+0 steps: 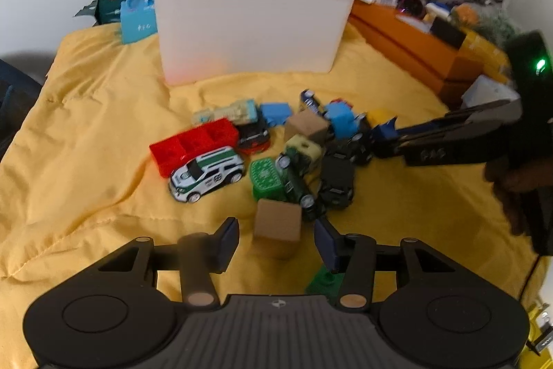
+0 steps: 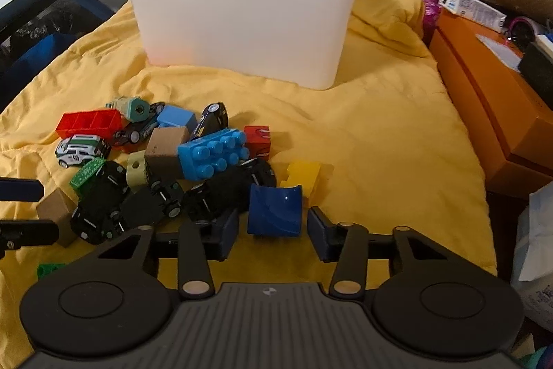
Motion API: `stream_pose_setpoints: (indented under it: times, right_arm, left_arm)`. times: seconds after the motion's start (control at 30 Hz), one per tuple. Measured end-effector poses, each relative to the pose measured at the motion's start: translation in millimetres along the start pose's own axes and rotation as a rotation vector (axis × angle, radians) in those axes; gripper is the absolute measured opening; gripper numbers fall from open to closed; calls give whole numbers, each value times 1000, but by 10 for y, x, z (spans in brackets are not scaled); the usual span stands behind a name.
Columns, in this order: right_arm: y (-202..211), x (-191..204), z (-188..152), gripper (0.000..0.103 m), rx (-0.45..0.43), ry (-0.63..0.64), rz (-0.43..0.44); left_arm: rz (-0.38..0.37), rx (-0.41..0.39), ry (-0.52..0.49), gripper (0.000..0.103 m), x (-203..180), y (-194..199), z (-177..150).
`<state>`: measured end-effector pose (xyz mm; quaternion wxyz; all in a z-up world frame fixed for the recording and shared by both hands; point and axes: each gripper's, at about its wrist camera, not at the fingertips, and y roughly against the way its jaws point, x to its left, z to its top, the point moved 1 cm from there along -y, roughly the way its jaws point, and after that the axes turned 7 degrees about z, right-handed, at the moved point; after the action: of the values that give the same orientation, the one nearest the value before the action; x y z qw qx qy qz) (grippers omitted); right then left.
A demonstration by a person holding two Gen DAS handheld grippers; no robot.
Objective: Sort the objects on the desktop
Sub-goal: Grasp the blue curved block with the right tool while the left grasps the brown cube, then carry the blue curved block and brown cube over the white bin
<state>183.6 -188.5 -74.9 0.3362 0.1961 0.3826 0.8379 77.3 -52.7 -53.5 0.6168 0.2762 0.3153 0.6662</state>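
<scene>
left tool (image 1: 276,239): jaws part open, straddling a tan wooden cube (image 1: 277,223); gaps visible on both sides, pads not pressing, nothing gripped.
right tool (image 2: 273,230): jaws part open around a dark blue curved block (image 2: 274,210); left pad right at the block's edge, right pad just clear of it; no firm grip visible.
toy pile: heaped on the yellow quilt (image 1: 86,127) in front of the bin, between the 2 tools.
pile contents: red open brick (image 1: 193,140), white-green toy car (image 1: 207,173), green patterned block (image 1: 264,178), black toy cars (image 2: 103,203), light blue studded brick (image 2: 214,154), red printed cube (image 2: 257,140), yellow block (image 2: 306,175), 2nd tan cube (image 2: 166,147).
white plastic bin (image 1: 249,23): upright on the quilt behind the pile, well apart from both tools; inside not visible.
orange boxes (image 2: 490,99): right edge of the quilt, clutter on top.
background: bags and packets behind the bin, blurred.
</scene>
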Motion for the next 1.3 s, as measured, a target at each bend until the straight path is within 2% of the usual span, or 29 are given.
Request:
stream_pose_setpoints:
  times: [0.03, 0.1, 0.13, 0.33, 0.63, 0.83, 1.3]
  right_arm:
    - [-12, -11, 7, 37, 4, -3, 1]
    - [-17, -37, 22, 37, 10, -20, 12]
    - [-8, -46, 23, 37, 10, -28, 20]
    - [100, -68, -18, 37, -6, -61, 29]
    - [462, -74, 8, 37, -89, -131, 76]
    - [658, -12, 263, 37, -161, -142, 115]
    - [822, 36, 1053, 37, -277, -129, 174]
  left_arm:
    - [3, 4, 10, 52, 14, -27, 9]
    - [-10, 14, 14, 47, 25, -78, 25]
    - [-20, 16, 9, 35, 22, -94, 30]
    - [-40, -12, -1, 34, 34, 2, 38]
    - [8, -82, 122, 35, 361, 302, 328]
    - [32, -135, 161, 35, 544, 414, 707]
    - [54, -203, 144, 35, 716, 469, 1477]
